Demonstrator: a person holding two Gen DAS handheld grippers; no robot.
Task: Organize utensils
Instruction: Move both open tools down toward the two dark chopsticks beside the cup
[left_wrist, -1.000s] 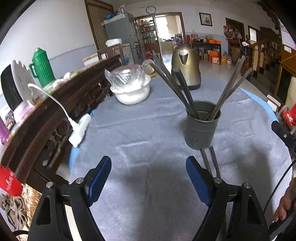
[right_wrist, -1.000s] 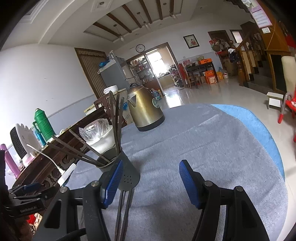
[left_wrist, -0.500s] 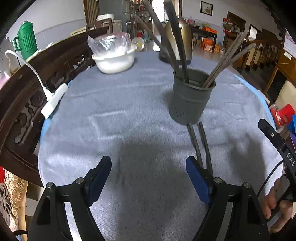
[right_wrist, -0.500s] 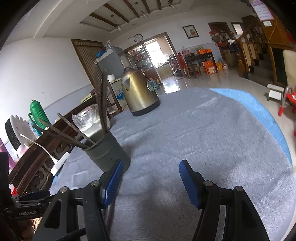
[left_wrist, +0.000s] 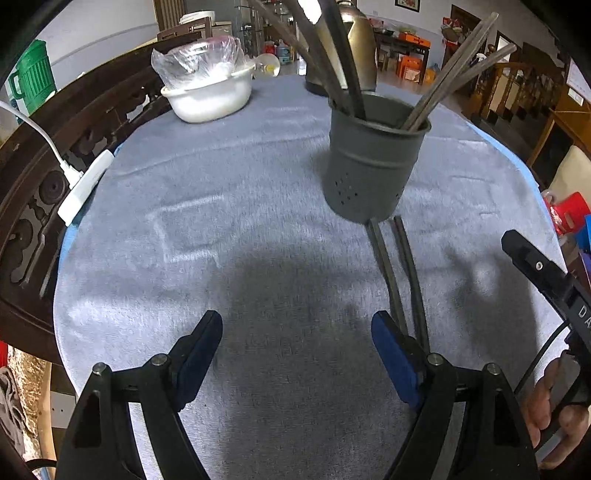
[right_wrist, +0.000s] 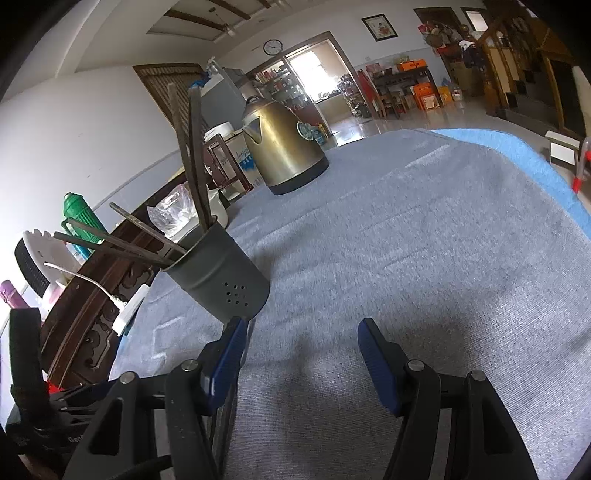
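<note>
A dark grey holder cup (left_wrist: 373, 162) stands on the grey cloth and holds several dark chopsticks that lean out both ways. It also shows in the right wrist view (right_wrist: 221, 280). Two loose chopsticks (left_wrist: 400, 280) lie side by side on the cloth, running from the cup's base toward my left gripper's right finger. My left gripper (left_wrist: 295, 358) is open and empty above the cloth, short of the cup. My right gripper (right_wrist: 301, 356) is open and empty, with the cup just ahead of its left finger; the loose chopsticks are mostly hidden behind that finger.
A gold kettle (right_wrist: 282, 147) stands at the back of the table. A white bowl covered with plastic (left_wrist: 208, 85) sits at the back left. A white power adapter with cable (left_wrist: 85, 184) lies on the left edge by the carved wooden rail (left_wrist: 33, 206).
Both grippers have come lower and closer to the cup, and both views tilt down toward the cloth. Both stay open. The loose chopsticks have not moved.
</note>
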